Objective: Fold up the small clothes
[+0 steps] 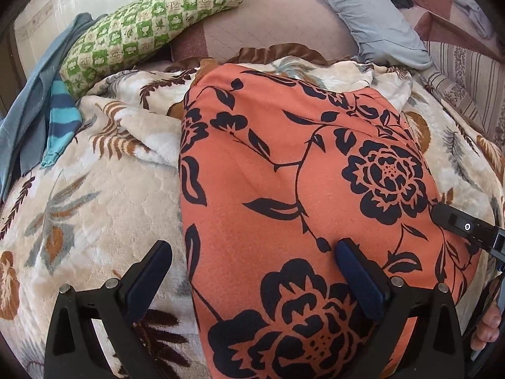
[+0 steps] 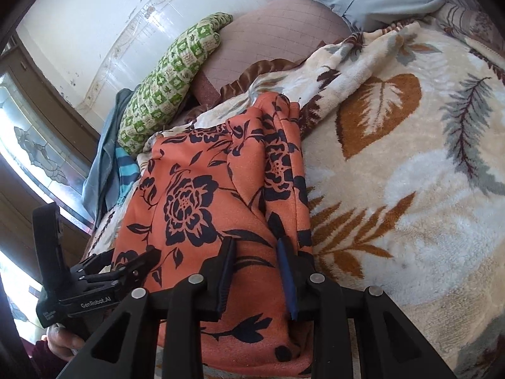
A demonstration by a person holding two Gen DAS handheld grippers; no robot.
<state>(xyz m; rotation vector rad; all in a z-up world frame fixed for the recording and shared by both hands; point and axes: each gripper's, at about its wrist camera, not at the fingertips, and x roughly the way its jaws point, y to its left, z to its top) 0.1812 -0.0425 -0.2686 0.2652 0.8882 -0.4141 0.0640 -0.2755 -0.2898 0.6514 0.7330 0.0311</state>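
Note:
An orange garment with dark flower prints (image 1: 300, 189) lies spread on a cream leaf-patterned blanket (image 1: 94, 205). My left gripper (image 1: 252, 249) is open wide. Its right finger is over the garment's near left part and its left finger is over the blanket. The right wrist view shows it at the garment's left edge (image 2: 151, 257). My right gripper (image 2: 257, 268) has its jaws partly apart low over the garment (image 2: 195, 195), near a doubled layer along its right edge. Cloth shows between the pads, but I see no pinch. Its tip (image 1: 440, 218) touches the garment's right edge.
A green checked pillow (image 1: 148, 31) and a grey pillow (image 1: 378, 22) lie at the back. Blue-grey cloth with a teal striped piece (image 1: 60, 120) sits at the far left. A wall and a glass door (image 2: 38, 145) are on the left. A hand (image 2: 63, 341) holds the left gripper.

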